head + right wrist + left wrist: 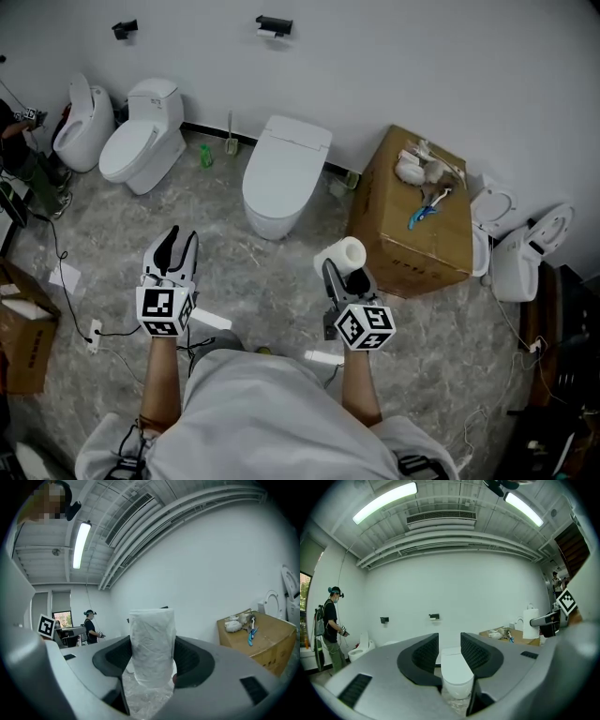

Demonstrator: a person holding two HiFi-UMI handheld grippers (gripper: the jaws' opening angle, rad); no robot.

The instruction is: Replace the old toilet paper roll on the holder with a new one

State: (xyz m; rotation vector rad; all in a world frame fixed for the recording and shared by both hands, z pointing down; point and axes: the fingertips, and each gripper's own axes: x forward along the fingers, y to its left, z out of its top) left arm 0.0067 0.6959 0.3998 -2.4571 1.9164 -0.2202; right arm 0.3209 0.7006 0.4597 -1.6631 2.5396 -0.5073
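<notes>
Floor: grey marbled floor [272, 281] lies open between the two grippers and ahead of them, up to the middle toilet
Far edge: white wall [422, 66] closes the room, with two black fittings fixed high on it
Holder: paper holder [274, 25] is the right-hand fitting and has something white on it; second holder [124, 28] sits well to its left
Left hand: left gripper [176, 242] has its jaws spread with nothing between them; the gap frames the middle toilet
Right hand: right gripper [339, 274] pinches a white toilet paper roll [152, 639], upright and rising above the pads
In the way: middle toilet [281, 173], lid down, stands against the wall below the paper holder
Right side: cardboard box [417, 234] just beside the right gripper carries crumpled paper [412, 169] and a blue-handled tool [422, 216]; further toilets [520, 258] lie beyond it
Left side: two toilets [141, 141] against the wall, with a toilet brush [231, 141] and a green bottle [205, 156] near them
Loose things: power strip [94, 333] and cables lie near the left gripper
Bystander: person [330, 625] stands far left in the left gripper view
</notes>
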